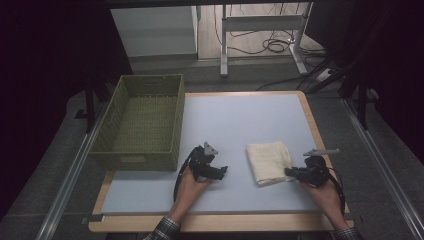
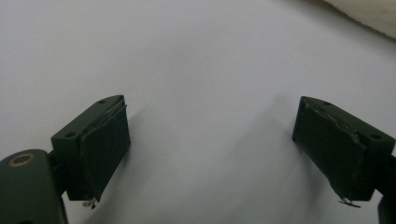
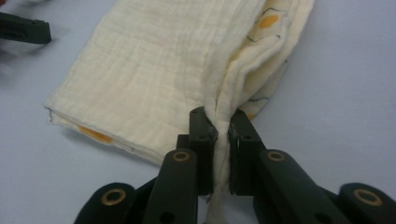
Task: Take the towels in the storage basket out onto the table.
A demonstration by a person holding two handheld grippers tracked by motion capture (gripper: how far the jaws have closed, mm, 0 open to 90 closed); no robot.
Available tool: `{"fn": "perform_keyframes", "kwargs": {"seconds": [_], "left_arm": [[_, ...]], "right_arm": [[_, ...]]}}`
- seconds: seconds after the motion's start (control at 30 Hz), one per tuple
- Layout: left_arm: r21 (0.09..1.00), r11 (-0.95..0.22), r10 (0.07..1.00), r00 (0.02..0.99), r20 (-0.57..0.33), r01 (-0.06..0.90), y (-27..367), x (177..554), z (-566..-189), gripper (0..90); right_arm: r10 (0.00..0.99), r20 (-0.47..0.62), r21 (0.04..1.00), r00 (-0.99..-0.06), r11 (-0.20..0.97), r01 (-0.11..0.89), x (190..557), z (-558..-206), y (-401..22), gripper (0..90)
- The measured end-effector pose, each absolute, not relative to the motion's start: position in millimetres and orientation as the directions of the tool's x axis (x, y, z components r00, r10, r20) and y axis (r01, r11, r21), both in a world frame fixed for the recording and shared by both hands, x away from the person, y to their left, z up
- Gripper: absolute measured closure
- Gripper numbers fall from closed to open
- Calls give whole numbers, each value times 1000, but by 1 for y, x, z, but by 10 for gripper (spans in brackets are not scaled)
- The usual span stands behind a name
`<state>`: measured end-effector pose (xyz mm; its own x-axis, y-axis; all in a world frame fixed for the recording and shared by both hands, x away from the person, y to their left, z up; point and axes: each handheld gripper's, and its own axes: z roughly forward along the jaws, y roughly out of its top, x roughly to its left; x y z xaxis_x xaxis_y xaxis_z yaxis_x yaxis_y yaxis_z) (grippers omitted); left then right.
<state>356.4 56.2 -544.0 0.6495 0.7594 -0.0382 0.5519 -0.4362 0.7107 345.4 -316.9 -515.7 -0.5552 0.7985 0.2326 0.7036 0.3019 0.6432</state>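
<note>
A folded cream cloth (image 1: 269,161) with yellow spots lies on the pale blue mat, right of the middle. My right gripper (image 1: 291,172) comes at it from the right, and in the right gripper view its jaws (image 3: 223,135) are shut on a raised fold at the cloth's (image 3: 154,74) near edge. My left gripper (image 1: 222,171) rests on the mat to the left of the cloth and points toward it. In the left gripper view (image 2: 210,140) its jaws stand wide apart over bare mat with nothing between them, and a corner of the cloth (image 2: 369,11) shows at the top right.
A green woven basket (image 1: 135,161) stands along the table's left side with nothing visible inside. The pale blue mat (image 1: 240,120) covers the wooden table top. Behind the table are desk legs and cables on the floor.
</note>
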Motion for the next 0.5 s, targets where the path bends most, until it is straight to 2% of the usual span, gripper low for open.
{"fn": "perform_keyframes", "kwargs": {"seconds": [0.17,0.33,0.5], "left_arm": [[705,-425,759,648,-65,568,51,366,-541,123],[710,-424,736,671,-92,563,33,384,-531,211],[729,-423,703,703,-110,538,10,402,-514,353]], "right_arm": [[801,212,636,-560,321,701,346,-512,-315,829],[799,178,638,-574,351,686,346,-511,-312,820],[796,173,638,-580,358,682,347,-511,-313,813]]}}
